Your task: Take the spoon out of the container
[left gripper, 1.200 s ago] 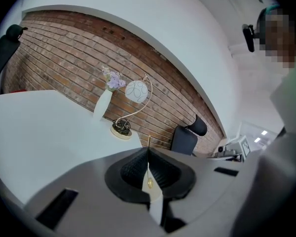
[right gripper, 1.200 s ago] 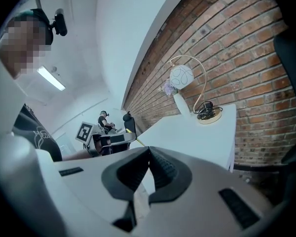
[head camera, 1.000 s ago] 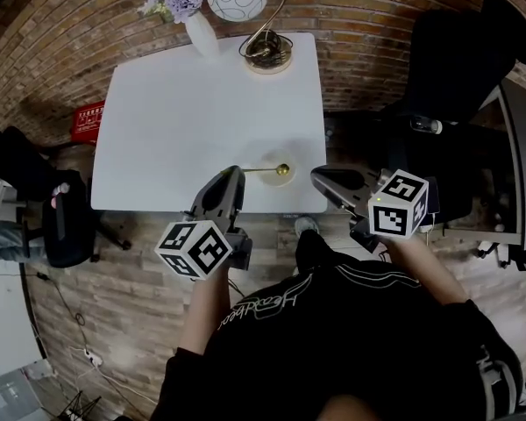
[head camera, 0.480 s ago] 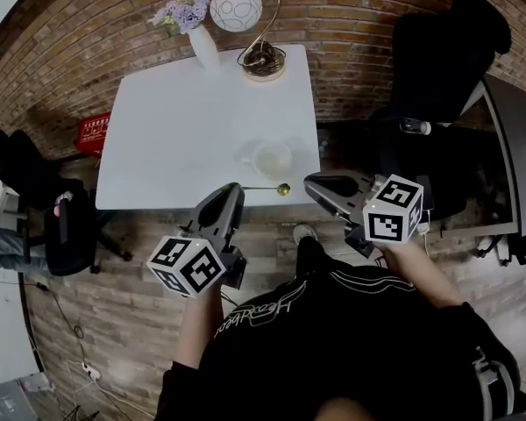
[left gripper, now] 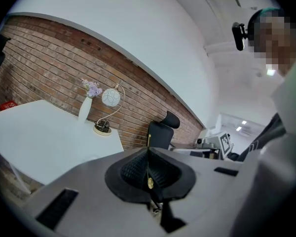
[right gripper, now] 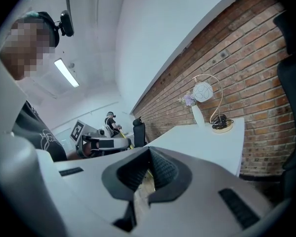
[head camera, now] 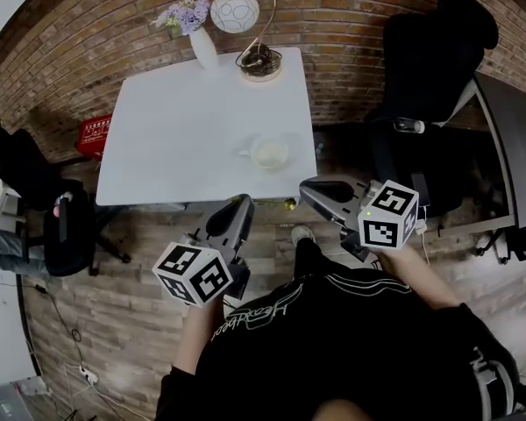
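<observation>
A pale cup (head camera: 270, 153), the container, stands near the front right of the white table (head camera: 184, 130). My left gripper (head camera: 239, 205) hangs just off the table's front edge, shut on the thin gold spoon (head camera: 288, 204), whose bowl points right, over the floor and clear of the cup. In the left gripper view the spoon's gold handle (left gripper: 150, 182) shows as a sliver pinched between the closed pads of my left gripper (left gripper: 148, 154). My right gripper (head camera: 314, 188) floats to the right of the spoon. In its own view my right gripper (right gripper: 149, 154) has its pads together with nothing in them.
At the table's far edge stand a white vase with purple flowers (head camera: 202, 46) and a gold lamp with a globe shade (head camera: 256, 60). A black office chair (head camera: 438, 51) is at the right, another black chair (head camera: 35, 191) and a red box (head camera: 92, 132) at the left.
My left gripper has drawn the spoon back from the cup, across the table's front edge, toward the person. The right gripper has shifted slightly left.
</observation>
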`<state>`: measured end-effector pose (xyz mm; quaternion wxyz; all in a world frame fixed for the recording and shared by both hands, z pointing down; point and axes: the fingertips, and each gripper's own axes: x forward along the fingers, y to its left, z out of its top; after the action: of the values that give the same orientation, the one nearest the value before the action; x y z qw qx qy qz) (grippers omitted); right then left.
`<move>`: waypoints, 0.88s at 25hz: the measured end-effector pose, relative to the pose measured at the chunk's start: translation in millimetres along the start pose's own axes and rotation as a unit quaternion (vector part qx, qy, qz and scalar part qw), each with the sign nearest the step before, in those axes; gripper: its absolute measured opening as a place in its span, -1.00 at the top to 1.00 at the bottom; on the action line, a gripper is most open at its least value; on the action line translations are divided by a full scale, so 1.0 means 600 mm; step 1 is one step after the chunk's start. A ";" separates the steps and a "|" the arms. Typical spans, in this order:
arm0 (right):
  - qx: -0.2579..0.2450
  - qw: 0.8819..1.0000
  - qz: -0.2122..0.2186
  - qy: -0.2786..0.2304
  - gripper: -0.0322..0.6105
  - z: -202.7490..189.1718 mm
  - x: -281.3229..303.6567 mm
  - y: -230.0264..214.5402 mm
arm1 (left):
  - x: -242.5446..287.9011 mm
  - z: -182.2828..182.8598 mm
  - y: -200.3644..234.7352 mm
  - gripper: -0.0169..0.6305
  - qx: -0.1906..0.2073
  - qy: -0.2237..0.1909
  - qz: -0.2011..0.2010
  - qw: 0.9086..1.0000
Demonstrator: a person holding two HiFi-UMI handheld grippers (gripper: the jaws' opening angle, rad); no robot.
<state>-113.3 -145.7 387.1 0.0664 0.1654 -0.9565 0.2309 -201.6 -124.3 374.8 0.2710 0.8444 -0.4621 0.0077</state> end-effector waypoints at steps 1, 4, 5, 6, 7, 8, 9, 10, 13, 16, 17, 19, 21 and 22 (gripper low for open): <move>-0.003 1.000 -0.001 0.000 0.91 0.000 -0.002 0.001 | 0.000 -0.003 -0.002 0.92 0.001 0.002 -0.001 1.000; -0.011 1.000 -0.005 0.000 0.91 -0.001 -0.007 0.002 | 0.001 -0.011 -0.006 0.92 0.000 0.006 -0.003 1.000; -0.011 1.000 -0.006 0.000 0.91 -0.003 -0.007 0.002 | 0.001 -0.013 -0.006 0.92 0.000 0.007 -0.003 1.000; -0.011 1.000 -0.007 0.000 0.91 -0.004 -0.008 0.002 | 0.001 -0.015 -0.007 0.92 0.000 0.008 -0.003 1.000; -0.009 1.000 -0.007 0.000 0.91 -0.006 -0.008 0.002 | 0.001 -0.016 -0.007 0.92 -0.001 0.009 -0.003 1.000; -0.008 1.000 -0.006 0.001 0.91 -0.009 -0.008 0.002 | 0.002 -0.018 -0.008 0.92 -0.001 0.009 -0.004 1.000; -0.007 1.000 -0.006 0.003 0.91 -0.012 -0.008 0.002 | 0.002 -0.019 -0.009 0.92 -0.002 0.010 -0.005 1.000; -0.006 1.000 -0.007 0.004 0.91 -0.014 -0.007 0.002 | 0.002 -0.020 -0.010 0.92 -0.002 0.011 -0.006 1.000; -0.005 1.000 -0.007 0.005 0.91 -0.017 -0.009 0.002 | 0.004 -0.021 -0.012 0.92 -0.002 0.013 -0.008 1.000; -0.005 1.000 -0.010 0.005 0.91 -0.014 -0.010 -0.002 | 0.008 -0.018 -0.012 0.92 -0.001 0.014 -0.010 1.000; -0.005 1.000 -0.011 0.006 0.91 -0.013 -0.011 -0.005 | 0.009 -0.017 -0.011 0.92 -0.002 0.014 -0.011 1.000; -0.005 1.000 -0.012 0.007 0.91 -0.014 -0.010 -0.008 | 0.012 -0.018 -0.010 0.92 -0.004 0.014 -0.012 1.000; -0.005 1.000 -0.013 0.008 0.91 -0.016 -0.009 -0.010 | 0.014 -0.019 -0.009 0.92 -0.005 0.015 -0.013 1.000; -0.005 1.000 -0.013 0.008 0.91 -0.015 -0.008 -0.010 | 0.015 -0.019 -0.009 0.92 -0.004 0.016 -0.013 1.000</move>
<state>-105.9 -145.2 396.9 0.0781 0.1756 -0.9548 0.2269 -189.8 -123.8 384.5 0.2821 0.8490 -0.4465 0.0154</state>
